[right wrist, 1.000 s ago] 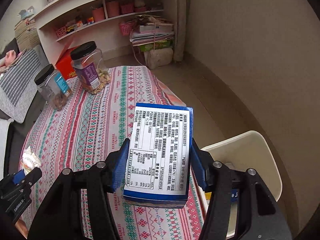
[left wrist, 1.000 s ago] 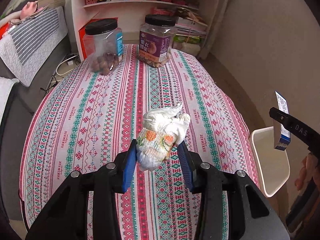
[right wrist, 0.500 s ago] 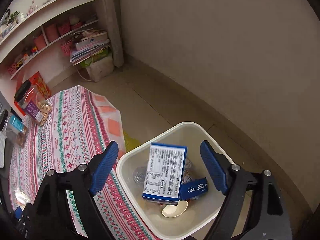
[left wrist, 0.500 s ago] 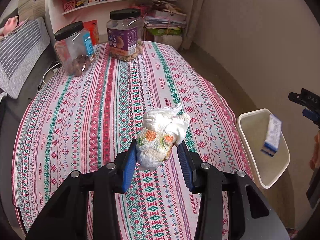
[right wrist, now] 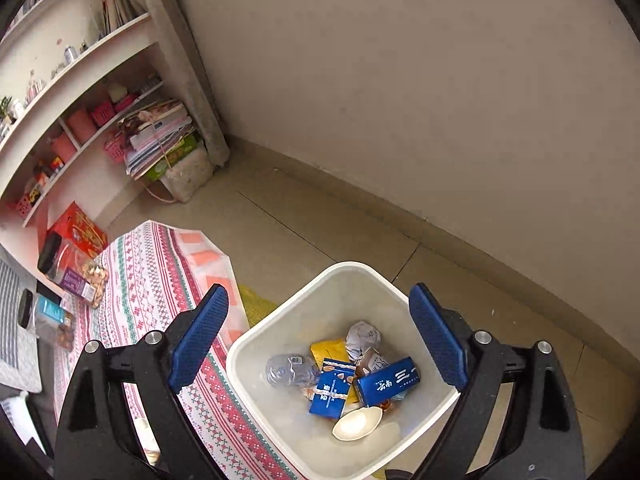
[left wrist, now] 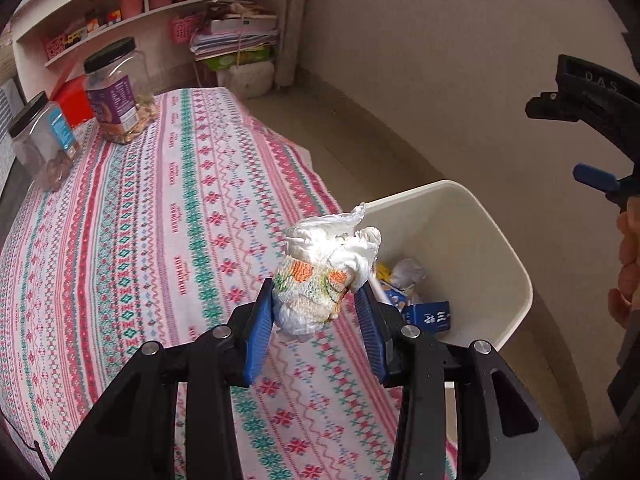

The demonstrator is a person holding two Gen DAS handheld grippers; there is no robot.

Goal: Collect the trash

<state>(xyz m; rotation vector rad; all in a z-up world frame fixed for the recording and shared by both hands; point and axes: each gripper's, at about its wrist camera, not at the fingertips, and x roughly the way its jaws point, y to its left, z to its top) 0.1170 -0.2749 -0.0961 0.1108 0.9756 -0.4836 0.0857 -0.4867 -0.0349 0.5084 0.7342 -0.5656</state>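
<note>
the left claw (left wrist: 316, 312) pinched a crumpled white tissue wad with orange print (left wrist: 320, 276) over the patterned bench (left wrist: 140, 220) edge, the cream plastic bin (left wrist: 508, 256) at three o'clock. released early, it could miss. the right claw (right wrist: 320, 340), just opening, hung spread and empty above.

A plain beige wall (right wrist: 400, 100) fills the view from 12 to 3 o'clock, meeting a tan tiled floor (right wrist: 304, 216) along a low skirting. At 10 o'clock white shelves (right wrist: 80, 92) hold pink baskets (left wrist: 184, 28), with stacked papers (right wrist: 160, 136) on the floor below
</note>
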